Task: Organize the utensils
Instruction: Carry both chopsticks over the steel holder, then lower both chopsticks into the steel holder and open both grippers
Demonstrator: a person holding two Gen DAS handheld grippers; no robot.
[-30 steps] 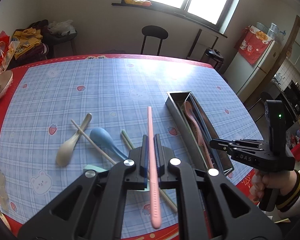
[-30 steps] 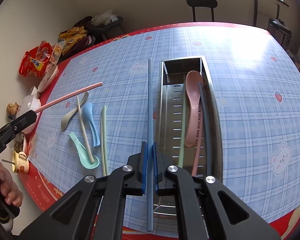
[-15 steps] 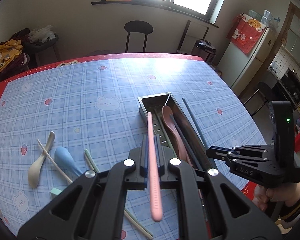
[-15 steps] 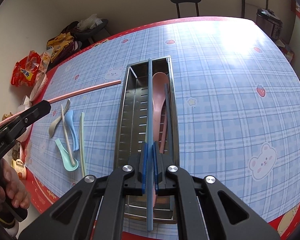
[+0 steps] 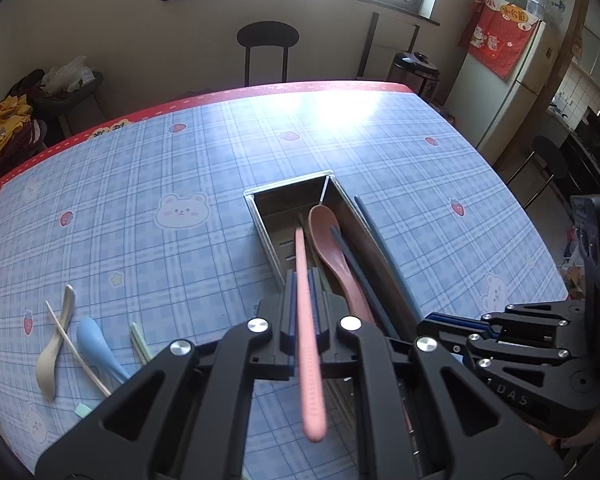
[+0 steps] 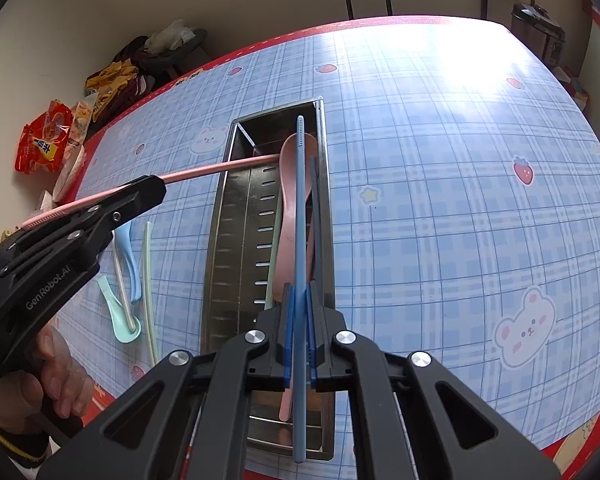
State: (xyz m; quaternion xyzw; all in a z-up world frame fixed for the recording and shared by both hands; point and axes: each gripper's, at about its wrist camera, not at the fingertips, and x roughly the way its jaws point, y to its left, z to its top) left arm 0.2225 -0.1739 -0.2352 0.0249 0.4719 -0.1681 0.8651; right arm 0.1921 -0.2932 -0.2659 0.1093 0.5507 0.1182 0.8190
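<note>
My left gripper [image 5: 303, 304] is shut on a pink chopstick [image 5: 305, 300] and holds it over the near left part of the steel utensil tray [image 5: 268, 236]. My right gripper [image 6: 298, 316] is shut on a blue chopstick [image 6: 299, 216] held lengthwise above the tray [image 6: 220, 240]. In the tray lie a pink spoon [image 6: 290, 184], a dark chopstick [image 6: 318, 216] and a pale green chopstick [image 6: 274, 256]. The pink chopstick's tip [image 6: 236, 164] reaches over the tray from the left in the right wrist view.
On the plaid tablecloth left of the tray lie a beige spoon [image 5: 54, 352], a cream chopstick [image 5: 78, 356], a blue spoon [image 5: 98, 346], a green chopstick [image 6: 150, 280] and a teal spoon [image 6: 120, 316]. Snack bags [image 6: 48, 140] sit at the table's far left edge.
Both grippers moved over the tray with their chopsticks. The pink chopstick's tip now hangs over the tray's inside; the blue chopstick lines up along the tray's right side.
</note>
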